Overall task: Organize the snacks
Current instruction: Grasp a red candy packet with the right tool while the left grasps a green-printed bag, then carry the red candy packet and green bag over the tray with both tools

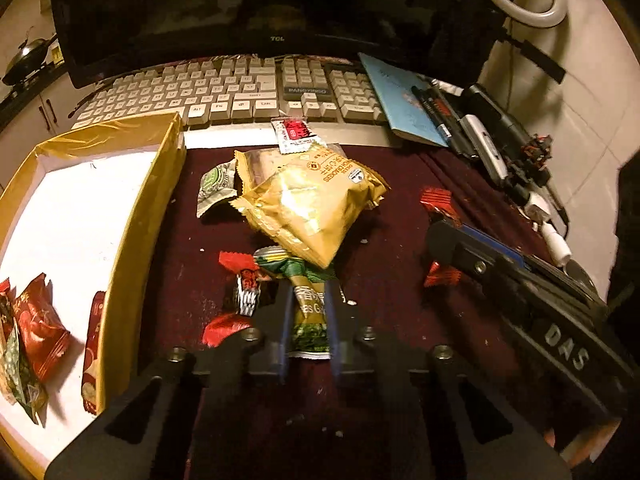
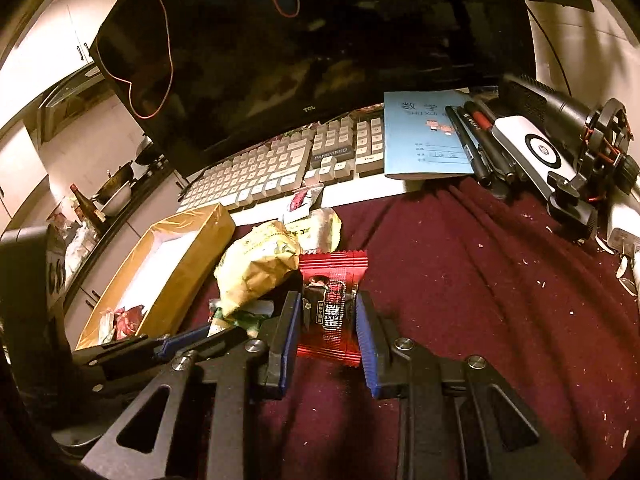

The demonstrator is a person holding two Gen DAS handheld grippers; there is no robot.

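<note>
We are working through the picking step of sorting the snacks, with both claws taking packets off the dark red cloth (image 2: pixel 500 280) for the gold-walled cardboard box with the white floor (image 1: pixel 132 216). Nearest to us, our left gripper (image 1: pixel 310 320) is pinching its blue-padded jaws tight on the green and white foil snack packet (image 1: pixel 310 316), whose far end is lying tucked under the big crinkled gold foil bag (image 1: pixel 308 208). Our right gripper (image 2: pixel 328 320) is holding its jaws partway closed around the small red and black wrapped sweet (image 2: pixel 330 312), pads pressing its sides, just right of the gold bag. Next, we judge, each packet needs lifting clear and carrying left over the box wall, the green one drawn gently out so the gold bag is not dragged along. In the box a few red packets (image 1: pixel 40 328) are already lying. Beyond the pile, a beige keyboard (image 1: pixel 240 88) and dark monitor (image 1: pixel 240 8) are standing
</note>
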